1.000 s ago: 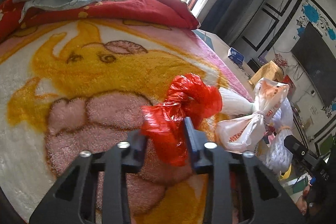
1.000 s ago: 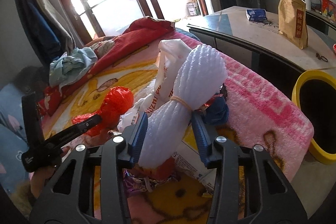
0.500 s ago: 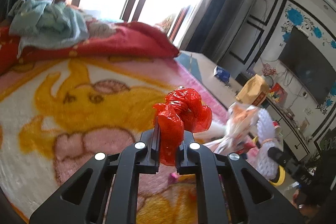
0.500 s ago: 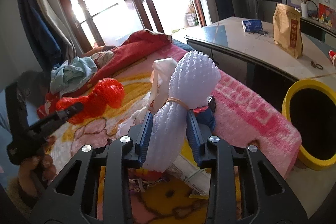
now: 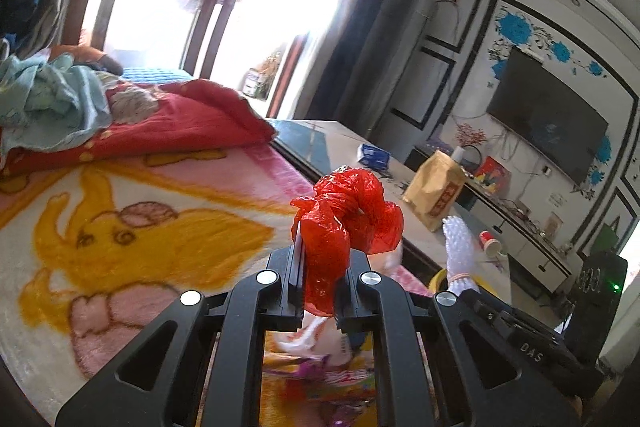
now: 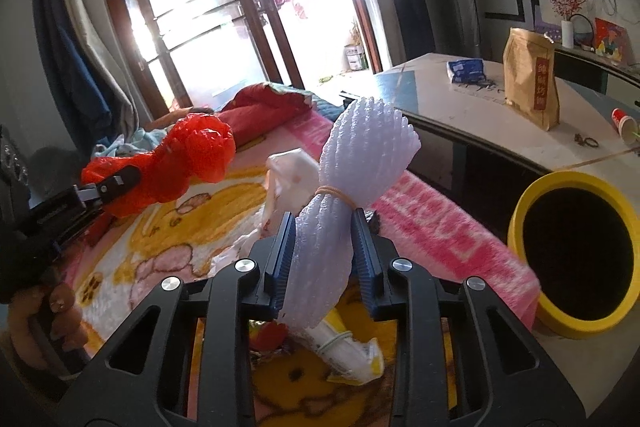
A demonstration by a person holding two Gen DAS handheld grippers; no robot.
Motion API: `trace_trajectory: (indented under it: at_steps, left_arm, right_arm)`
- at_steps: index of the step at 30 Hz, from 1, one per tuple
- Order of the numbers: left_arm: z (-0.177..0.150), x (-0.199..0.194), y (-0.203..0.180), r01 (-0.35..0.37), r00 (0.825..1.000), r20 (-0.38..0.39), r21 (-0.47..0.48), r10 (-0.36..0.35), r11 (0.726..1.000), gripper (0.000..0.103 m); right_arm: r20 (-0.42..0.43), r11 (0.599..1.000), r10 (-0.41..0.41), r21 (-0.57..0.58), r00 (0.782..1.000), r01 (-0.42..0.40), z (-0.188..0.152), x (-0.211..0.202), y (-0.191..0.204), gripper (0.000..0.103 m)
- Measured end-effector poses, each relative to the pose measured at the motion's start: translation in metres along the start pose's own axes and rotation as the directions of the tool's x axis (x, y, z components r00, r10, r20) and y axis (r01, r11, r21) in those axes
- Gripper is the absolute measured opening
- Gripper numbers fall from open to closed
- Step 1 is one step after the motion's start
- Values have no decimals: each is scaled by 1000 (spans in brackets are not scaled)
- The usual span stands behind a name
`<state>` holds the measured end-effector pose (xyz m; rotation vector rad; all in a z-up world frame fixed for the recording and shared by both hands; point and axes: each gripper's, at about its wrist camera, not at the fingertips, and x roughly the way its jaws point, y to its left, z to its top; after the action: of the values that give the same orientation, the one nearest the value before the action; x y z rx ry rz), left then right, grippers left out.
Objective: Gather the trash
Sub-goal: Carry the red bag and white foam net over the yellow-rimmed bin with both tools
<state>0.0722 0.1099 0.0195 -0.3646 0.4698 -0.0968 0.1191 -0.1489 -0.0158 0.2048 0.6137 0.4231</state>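
Note:
My left gripper [image 5: 320, 267] is shut on a crumpled red plastic bag [image 5: 346, 215] and holds it up above the cartoon blanket [image 5: 132, 227]. The bag and the gripper also show in the right wrist view [image 6: 176, 159] at the left. My right gripper [image 6: 322, 239] is shut on a white foam net bundle [image 6: 352, 163] tied with a rubber band, lifted off the bed. The bundle also shows in the left wrist view [image 5: 460, 247]. A white plastic bag [image 6: 292, 179] and other wrappers [image 6: 344, 347] lie on the blanket below. A yellow-rimmed bin [image 6: 576, 255] stands beside the bed at the right.
A low table [image 6: 480, 107] beyond the bed carries a brown paper bag [image 6: 530, 83], a blue packet [image 6: 466, 71] and a red cup [image 6: 624, 121]. A red quilt [image 5: 172, 123] and light blue cloth [image 5: 48, 99] lie at the bed's far end.
Both grippers have closed on their items and lifted them off the blanket. The red bag has moved up and toward the right; the foam bundle has risen toward the bin side.

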Motion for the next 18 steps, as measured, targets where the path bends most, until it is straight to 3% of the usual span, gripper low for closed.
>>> trace_trajectory:
  at_steps: [18]
  left_arm:
    - [-9,20,-51,91,995,-52,80,-87,993,10]
  right_arm:
    - [56,996,-75,42,996,73,9,-27,-40,21]
